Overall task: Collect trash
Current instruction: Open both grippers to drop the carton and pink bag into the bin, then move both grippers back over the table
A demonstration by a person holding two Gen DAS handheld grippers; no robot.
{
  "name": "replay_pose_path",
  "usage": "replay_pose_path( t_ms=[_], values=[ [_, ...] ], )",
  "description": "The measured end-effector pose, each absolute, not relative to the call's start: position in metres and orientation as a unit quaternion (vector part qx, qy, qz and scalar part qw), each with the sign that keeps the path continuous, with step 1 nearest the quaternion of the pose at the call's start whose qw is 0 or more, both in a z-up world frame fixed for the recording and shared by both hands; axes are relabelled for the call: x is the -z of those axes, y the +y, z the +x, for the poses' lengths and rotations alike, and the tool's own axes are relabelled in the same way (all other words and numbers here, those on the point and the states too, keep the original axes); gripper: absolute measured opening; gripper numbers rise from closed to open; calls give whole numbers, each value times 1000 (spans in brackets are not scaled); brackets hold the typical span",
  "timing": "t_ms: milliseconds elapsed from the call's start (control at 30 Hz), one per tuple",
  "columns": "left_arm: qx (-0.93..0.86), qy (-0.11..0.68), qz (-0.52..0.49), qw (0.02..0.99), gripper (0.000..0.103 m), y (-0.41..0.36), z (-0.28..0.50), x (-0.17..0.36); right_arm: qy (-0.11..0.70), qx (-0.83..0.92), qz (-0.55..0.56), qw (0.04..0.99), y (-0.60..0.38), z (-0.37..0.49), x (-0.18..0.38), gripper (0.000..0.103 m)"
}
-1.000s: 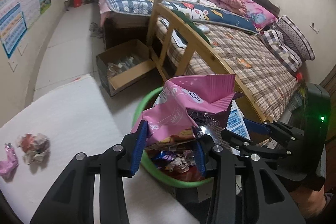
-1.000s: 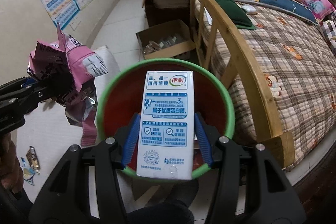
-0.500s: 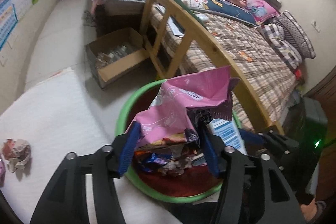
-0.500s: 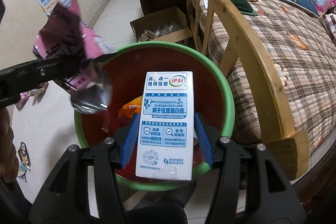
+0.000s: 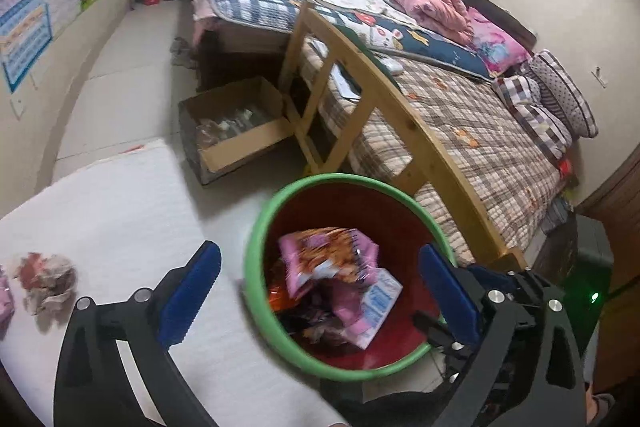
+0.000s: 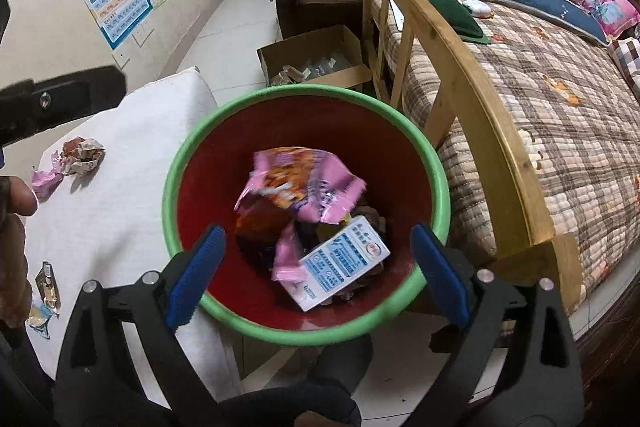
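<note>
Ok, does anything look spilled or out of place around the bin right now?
Nothing has spilled: the pink wrapper and milk carton lie inside the green-rimmed bin. Still out of place on the white table: a crumpled paper ball, a pink scrap and small wrappers.

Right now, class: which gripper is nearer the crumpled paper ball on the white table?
Left. The left gripper is beside the crumpled paper ball; the right gripper hangs over the bin.

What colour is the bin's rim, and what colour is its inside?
Green rim, dark red inside; clearest in the right wrist view.
</note>
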State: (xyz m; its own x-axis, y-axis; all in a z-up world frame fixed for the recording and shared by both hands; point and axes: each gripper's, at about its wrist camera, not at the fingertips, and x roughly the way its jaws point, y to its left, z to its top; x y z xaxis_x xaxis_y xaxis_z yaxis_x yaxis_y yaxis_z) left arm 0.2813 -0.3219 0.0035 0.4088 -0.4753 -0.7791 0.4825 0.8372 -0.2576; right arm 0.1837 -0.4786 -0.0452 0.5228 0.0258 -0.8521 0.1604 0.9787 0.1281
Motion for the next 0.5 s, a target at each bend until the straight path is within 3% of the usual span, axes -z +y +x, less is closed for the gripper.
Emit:
replay_pose_path(
  t_ms=[500],
  values=[
    [156,451,-13,878,95,-152,243,-28,469,-21,52,881,-384,190,9,93]
  ],
)
